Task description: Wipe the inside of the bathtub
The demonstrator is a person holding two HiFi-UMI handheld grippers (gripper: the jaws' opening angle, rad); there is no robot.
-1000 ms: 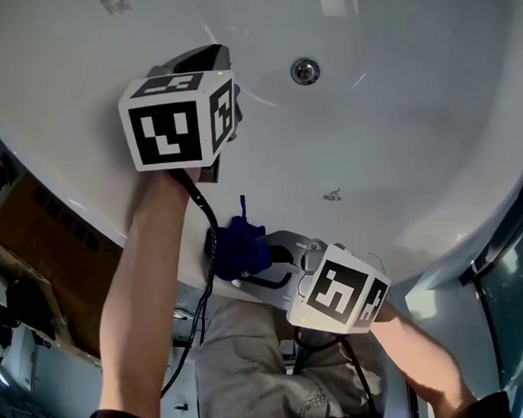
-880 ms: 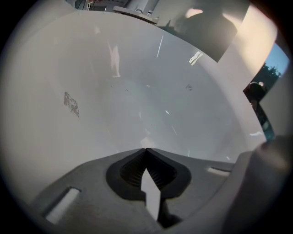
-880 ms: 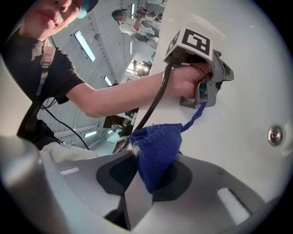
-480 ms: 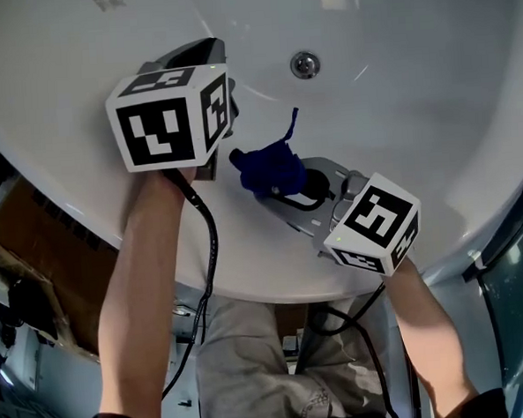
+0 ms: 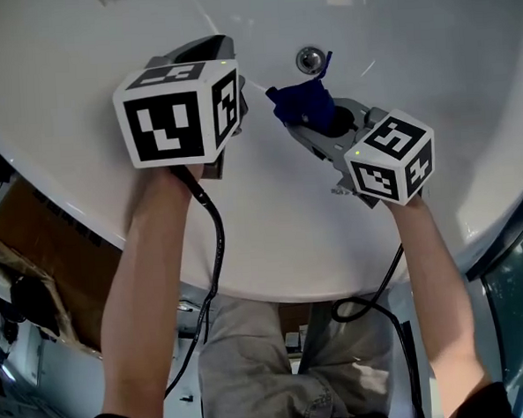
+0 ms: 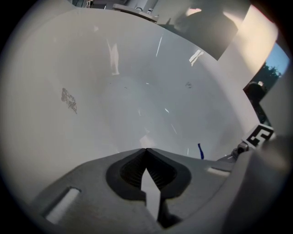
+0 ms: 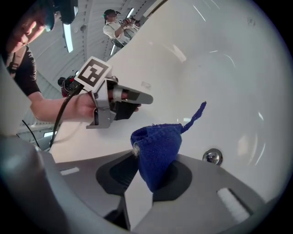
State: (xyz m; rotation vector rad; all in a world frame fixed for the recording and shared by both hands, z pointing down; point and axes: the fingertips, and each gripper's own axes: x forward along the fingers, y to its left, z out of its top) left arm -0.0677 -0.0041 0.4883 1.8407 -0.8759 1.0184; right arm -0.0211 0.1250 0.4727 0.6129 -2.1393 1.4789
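A: Head view?
B: A blue cloth [image 5: 304, 102] was seen clamped in the right gripper [image 5: 299, 122], just beside the chrome fitting [image 5: 309, 59] on the bathtub [image 5: 440, 87] wall. The left gripper [image 5: 206, 50] was held alongside.
A: Left gripper view?
B: Jaws were found pressed together, nothing between. A grey smudge [image 6: 68, 99] was noted on the wall.
A: Right gripper view?
B: Cloth was bunched, pinched at one end. Probably best flattened against the wall and swept in overlapping passes. The loose tail could get snagged at the fitting.

R gripper [image 5: 320, 119] w/ blue cloth [image 5: 301, 104] moved up into tub, near drain [image 5: 309, 59].
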